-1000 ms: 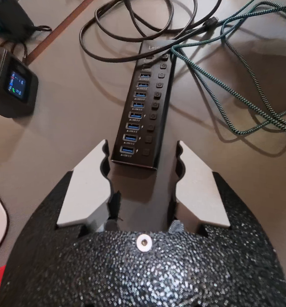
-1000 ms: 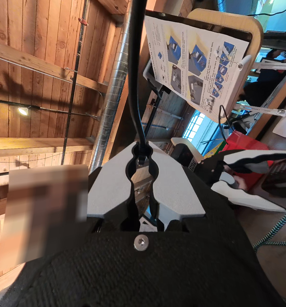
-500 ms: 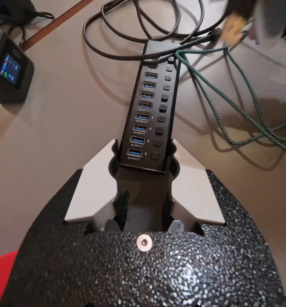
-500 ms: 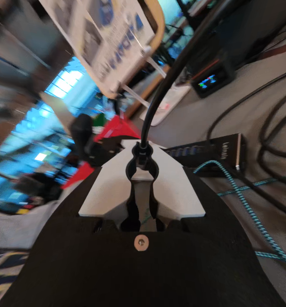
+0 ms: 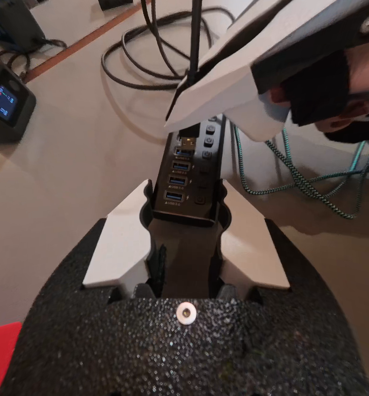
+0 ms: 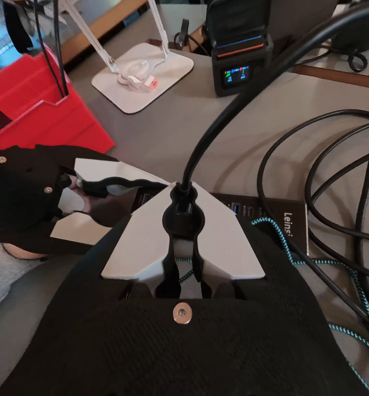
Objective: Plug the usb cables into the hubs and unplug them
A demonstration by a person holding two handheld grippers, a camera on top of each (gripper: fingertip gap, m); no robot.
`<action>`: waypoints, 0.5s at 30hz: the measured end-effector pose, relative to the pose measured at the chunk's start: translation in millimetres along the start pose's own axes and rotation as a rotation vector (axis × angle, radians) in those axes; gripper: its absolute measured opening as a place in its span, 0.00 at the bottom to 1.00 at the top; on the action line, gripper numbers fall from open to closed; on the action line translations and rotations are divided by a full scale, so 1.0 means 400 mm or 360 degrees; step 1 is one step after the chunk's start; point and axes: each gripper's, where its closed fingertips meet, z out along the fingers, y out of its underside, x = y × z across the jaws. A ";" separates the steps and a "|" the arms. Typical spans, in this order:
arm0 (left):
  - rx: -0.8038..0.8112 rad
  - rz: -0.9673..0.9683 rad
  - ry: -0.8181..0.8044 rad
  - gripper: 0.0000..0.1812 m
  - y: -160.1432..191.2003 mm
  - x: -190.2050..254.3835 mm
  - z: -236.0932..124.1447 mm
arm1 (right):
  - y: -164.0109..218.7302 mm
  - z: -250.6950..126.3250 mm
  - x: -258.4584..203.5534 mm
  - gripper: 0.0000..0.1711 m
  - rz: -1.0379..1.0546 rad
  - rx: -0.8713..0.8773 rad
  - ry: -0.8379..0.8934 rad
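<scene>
Left gripper (image 5: 185,199) clamps the near end of the black USB hub (image 5: 189,182), bracing it on the table ahead of me. Right gripper (image 6: 183,188) pinches a black USB cable (image 6: 232,107) behind its plug (image 5: 189,142), which hangs just above a blue port. I judge insertion comes next: square the plug, then press straight down. Ports carry small printed labels; the hub's end bears a brand mark.
</scene>
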 end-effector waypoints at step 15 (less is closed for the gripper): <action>0.0058 0.0071 -0.0026 0.33 -0.015 0.008 -0.003 | 0.003 0.004 -0.002 0.04 -0.0105 -0.0030 0.0235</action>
